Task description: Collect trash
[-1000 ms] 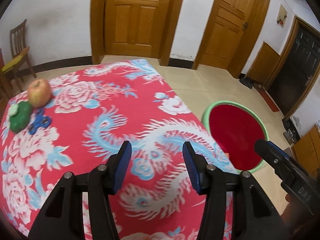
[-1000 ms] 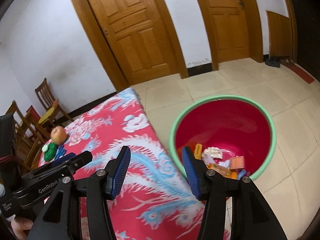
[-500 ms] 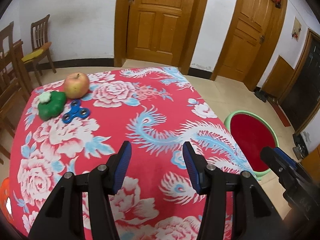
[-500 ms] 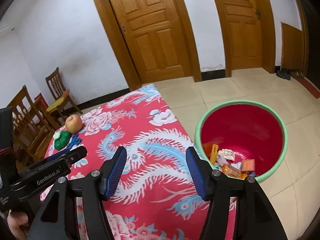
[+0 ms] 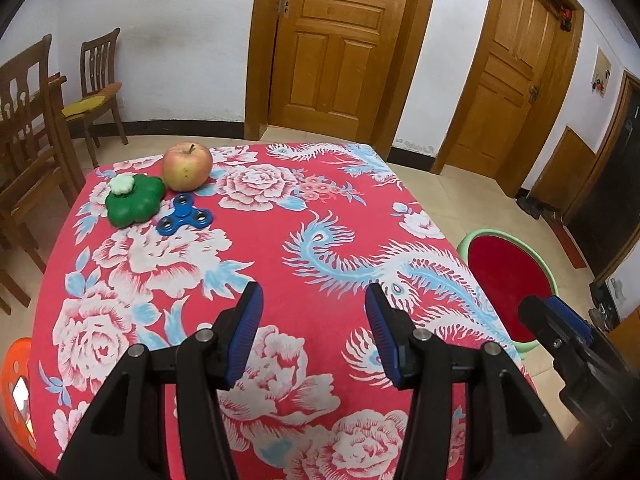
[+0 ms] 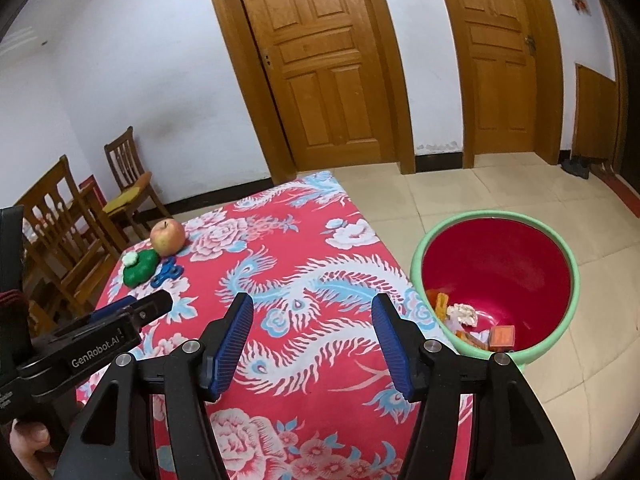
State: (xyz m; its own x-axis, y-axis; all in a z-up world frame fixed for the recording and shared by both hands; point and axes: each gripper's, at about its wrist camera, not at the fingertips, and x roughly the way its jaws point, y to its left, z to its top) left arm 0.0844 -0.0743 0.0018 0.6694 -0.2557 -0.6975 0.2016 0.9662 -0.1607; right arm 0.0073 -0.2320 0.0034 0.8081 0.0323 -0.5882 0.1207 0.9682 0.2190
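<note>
A red basin with a green rim (image 6: 568,280) stands on the floor right of the table and holds several pieces of trash (image 6: 464,314); it also shows in the left wrist view (image 5: 552,284). My left gripper (image 5: 312,336) is open and empty above the near middle of the flowered red tablecloth (image 5: 260,248). My right gripper (image 6: 312,340) is open and empty above the table's right part, near the basin. An apple (image 5: 187,166), a green flower-shaped object (image 5: 134,200) and a blue fidget spinner (image 5: 184,220) lie at the far left of the table.
Wooden chairs (image 5: 96,88) stand left of the table. Two wooden doors (image 5: 336,44) are in the far wall. An orange object (image 5: 16,392) shows at the lower left beside the table. Shoes (image 5: 532,206) lie on the tiled floor at the right.
Both grippers have pulled back and turned left, away from the basin. The apple, green object and spinner have come further into view. Both grippers stay open and empty.
</note>
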